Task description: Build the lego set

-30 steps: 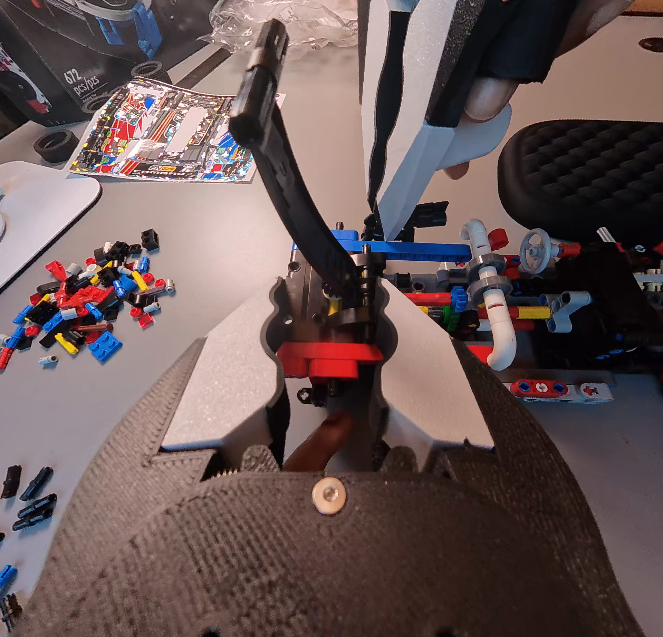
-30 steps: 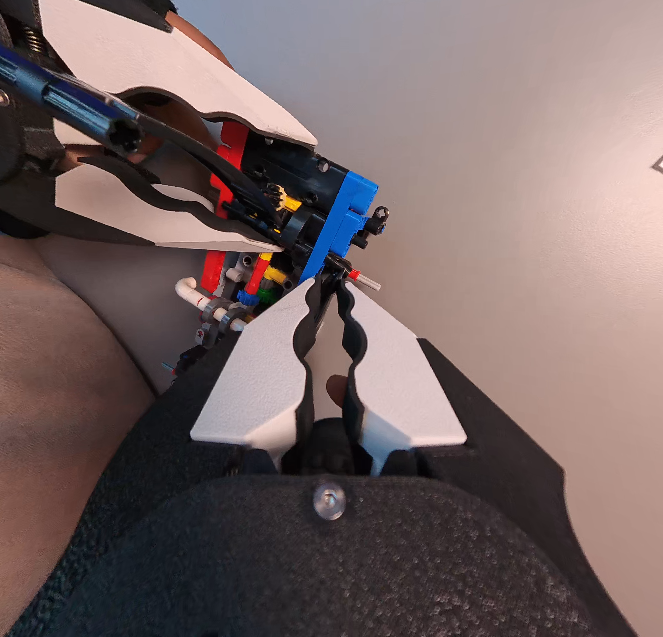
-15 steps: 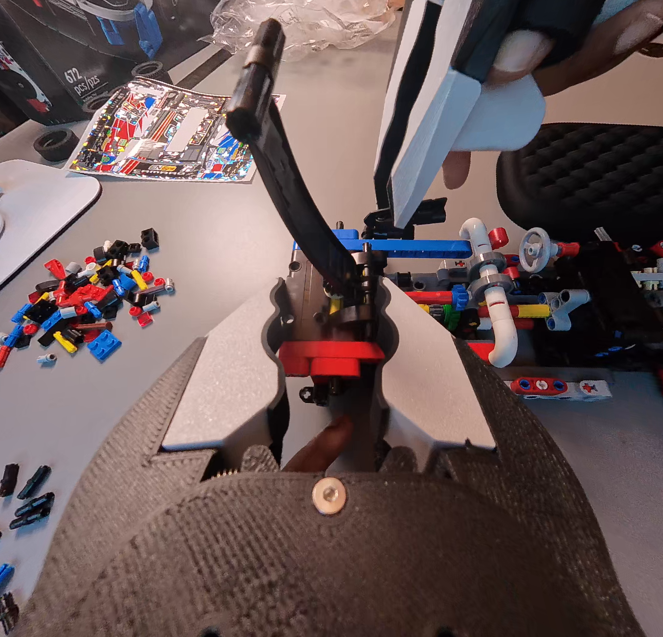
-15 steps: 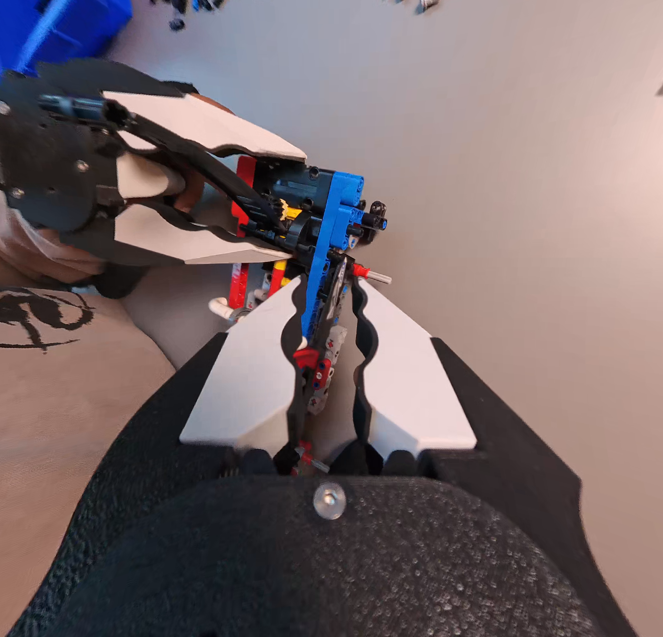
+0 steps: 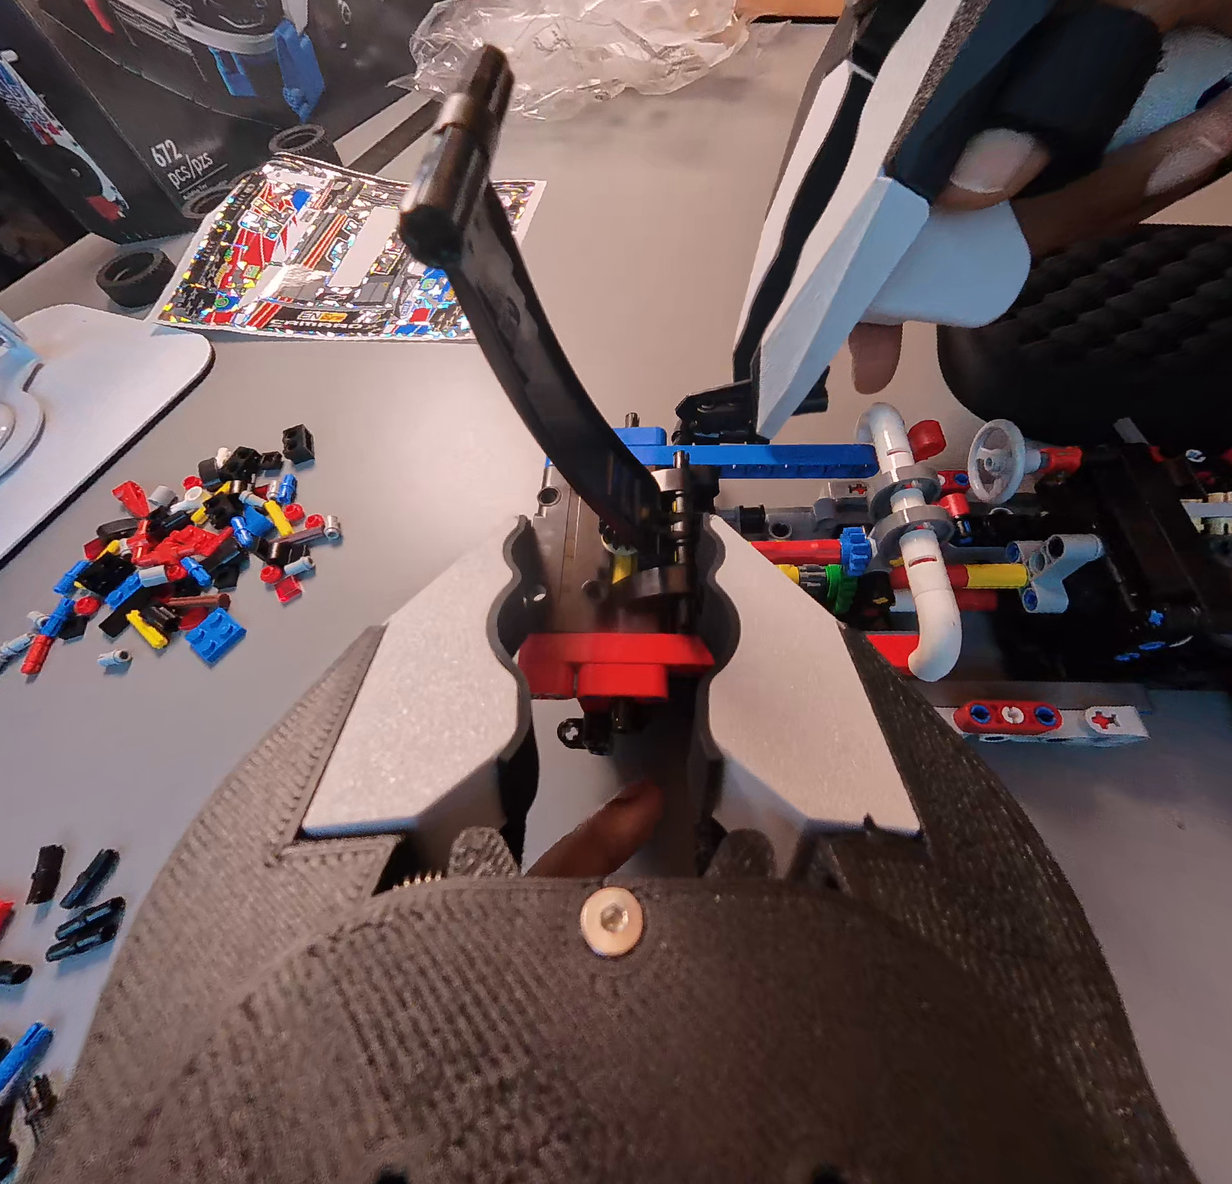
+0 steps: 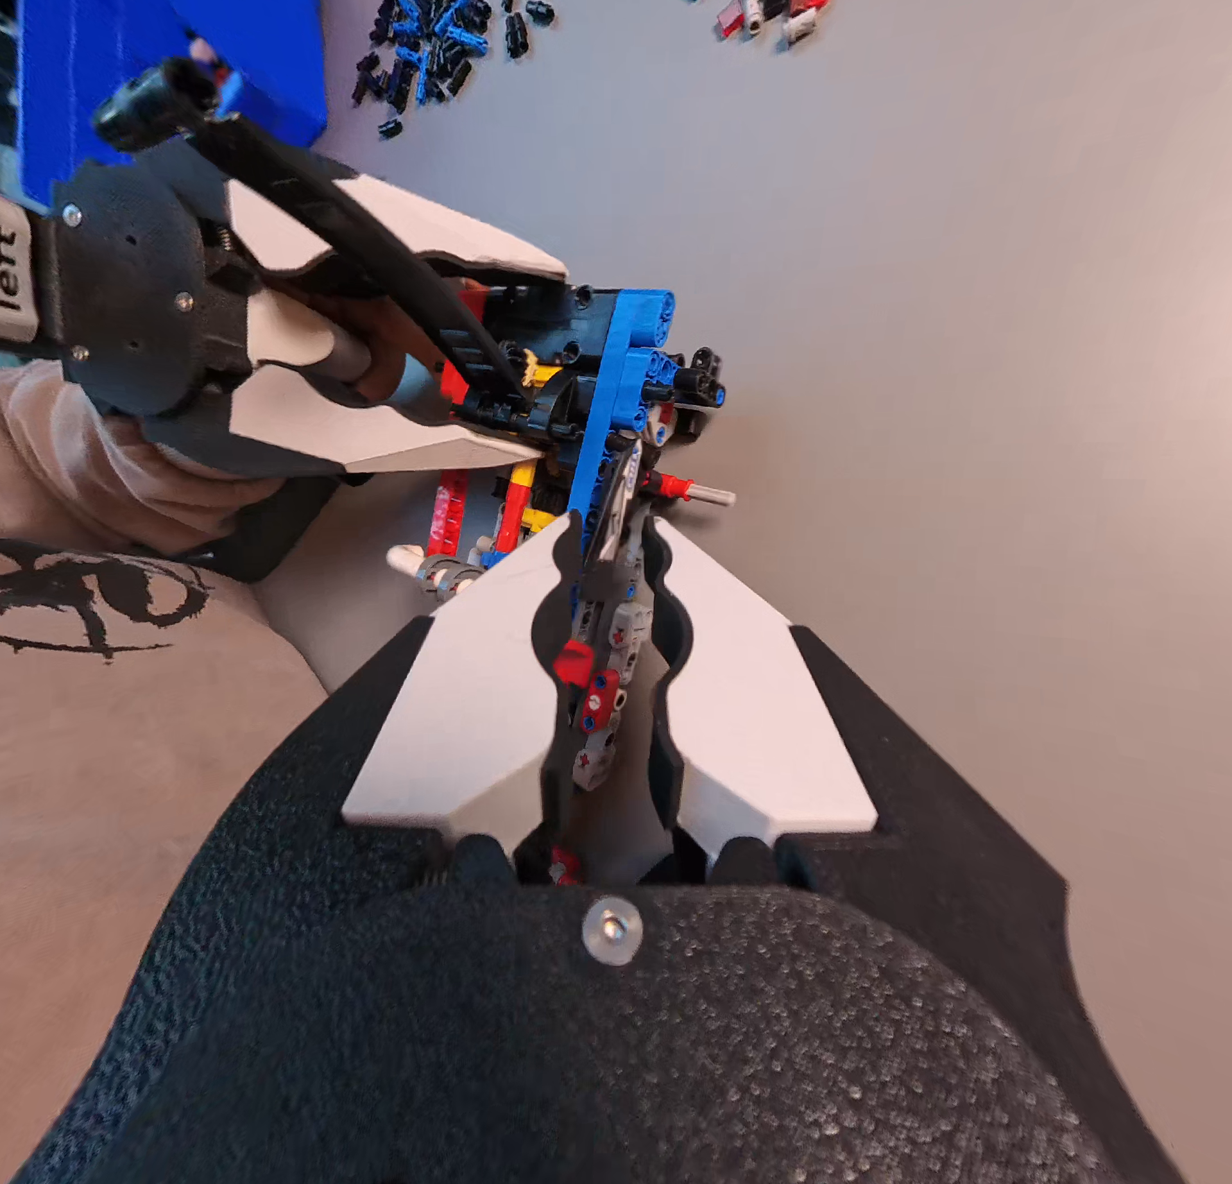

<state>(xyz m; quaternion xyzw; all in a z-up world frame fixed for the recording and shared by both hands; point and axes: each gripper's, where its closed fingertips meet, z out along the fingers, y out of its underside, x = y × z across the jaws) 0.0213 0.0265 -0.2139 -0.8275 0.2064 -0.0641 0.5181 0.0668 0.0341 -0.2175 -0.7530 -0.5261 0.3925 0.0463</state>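
The part-built lego car (image 5: 900, 552) lies on the grey table, with a blue beam along its far side. My left gripper (image 5: 617, 532) is shut on its black and red front end. A long black curved piece (image 5: 527, 352) rises from that end. My right gripper (image 5: 760, 412) comes down from the upper right onto the blue beam. In the right wrist view my right gripper (image 6: 613, 525) is open. Its jaws straddle the blue beam (image 6: 627, 378) and the grey pieces beside it. The left gripper (image 6: 553, 362) and the curved piece (image 6: 347, 232) show there too.
A pile of loose small pieces (image 5: 180, 552) lies at the left, with black pins (image 5: 87, 912) nearer. A sticker sheet (image 5: 347, 252), a tyre (image 5: 133, 278), the set's box (image 5: 167, 52) and a plastic bag (image 5: 587, 25) lie behind. A black padded object (image 5: 1100, 325) is at the right.
My right gripper was nearly shut on a small black pin at the blue beam. It has opened and slid forward over the model's side. My left gripper has held still.
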